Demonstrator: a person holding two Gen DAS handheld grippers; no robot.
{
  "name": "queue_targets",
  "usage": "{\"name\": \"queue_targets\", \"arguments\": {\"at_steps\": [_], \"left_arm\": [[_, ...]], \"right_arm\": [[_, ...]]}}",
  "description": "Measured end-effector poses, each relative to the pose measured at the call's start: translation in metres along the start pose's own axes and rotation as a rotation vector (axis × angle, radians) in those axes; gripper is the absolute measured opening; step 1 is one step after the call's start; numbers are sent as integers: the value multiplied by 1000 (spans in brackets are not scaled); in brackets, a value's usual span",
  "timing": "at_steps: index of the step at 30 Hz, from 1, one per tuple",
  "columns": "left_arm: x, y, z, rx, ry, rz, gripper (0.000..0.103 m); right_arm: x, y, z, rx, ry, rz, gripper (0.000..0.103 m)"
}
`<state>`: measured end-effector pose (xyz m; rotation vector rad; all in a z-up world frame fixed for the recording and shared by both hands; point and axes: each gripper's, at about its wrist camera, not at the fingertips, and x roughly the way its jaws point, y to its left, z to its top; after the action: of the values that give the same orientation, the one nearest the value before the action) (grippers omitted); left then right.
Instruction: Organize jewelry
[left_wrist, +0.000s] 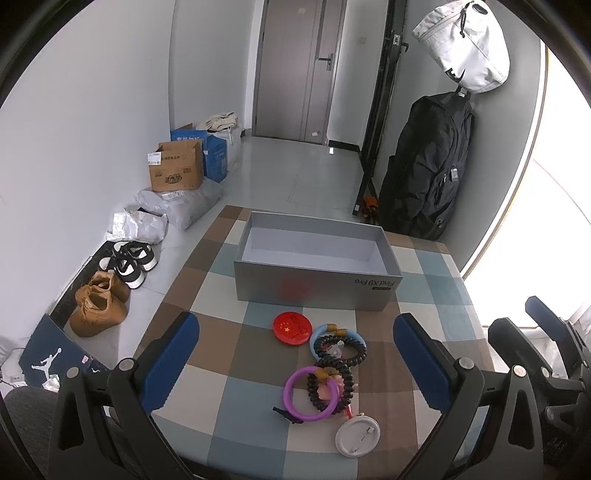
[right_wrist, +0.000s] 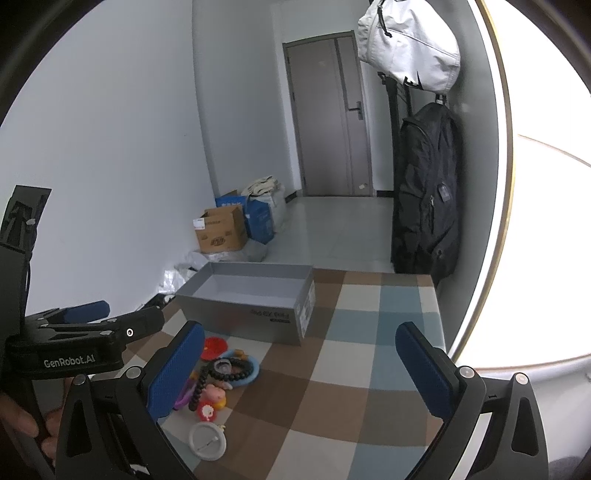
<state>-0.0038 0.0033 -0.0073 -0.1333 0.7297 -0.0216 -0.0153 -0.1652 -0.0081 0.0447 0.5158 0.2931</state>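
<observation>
A pile of jewelry lies on the checked tablecloth (left_wrist: 258, 354): a red round badge (left_wrist: 291, 328), a light blue ring (left_wrist: 337, 341), black beaded bracelets (left_wrist: 334, 369), a purple ring (left_wrist: 310, 394) and a white round badge (left_wrist: 357, 435) lying face down. An open grey box (left_wrist: 314, 266) stands empty behind the pile. My left gripper (left_wrist: 295, 354) is open and empty, above the pile. My right gripper (right_wrist: 299, 365) is open and empty, to the right of the pile (right_wrist: 221, 380). The box also shows in the right wrist view (right_wrist: 251, 295).
The table's left edge drops to a floor with shoes (left_wrist: 99, 306), plastic bags (left_wrist: 177, 210) and cardboard boxes (left_wrist: 177, 166). A black backpack (left_wrist: 428, 166) and a white bag (left_wrist: 465, 44) hang on the wall at the right. A door (left_wrist: 295, 70) is at the back.
</observation>
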Motion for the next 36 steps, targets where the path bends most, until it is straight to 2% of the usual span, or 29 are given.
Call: {"name": "queue_targets", "arguments": {"at_steps": [14, 26, 30, 33, 36], "left_arm": [[9, 4, 3, -13, 41, -46, 102], [42, 49, -12, -166, 251, -210, 102], [49, 45, -25, -171, 324, -240, 102], [54, 43, -32, -155, 365, -244, 95], [58, 40, -30, -140, 393, -253, 95]], "right_arm": [[3, -1, 0, 2, 10, 3, 103], [19, -7, 2, 36, 45, 10, 103], [26, -9, 3, 50, 58, 13, 103], [31, -9, 3, 56, 68, 20, 103], [36, -7, 4, 57, 74, 27, 103]]}}
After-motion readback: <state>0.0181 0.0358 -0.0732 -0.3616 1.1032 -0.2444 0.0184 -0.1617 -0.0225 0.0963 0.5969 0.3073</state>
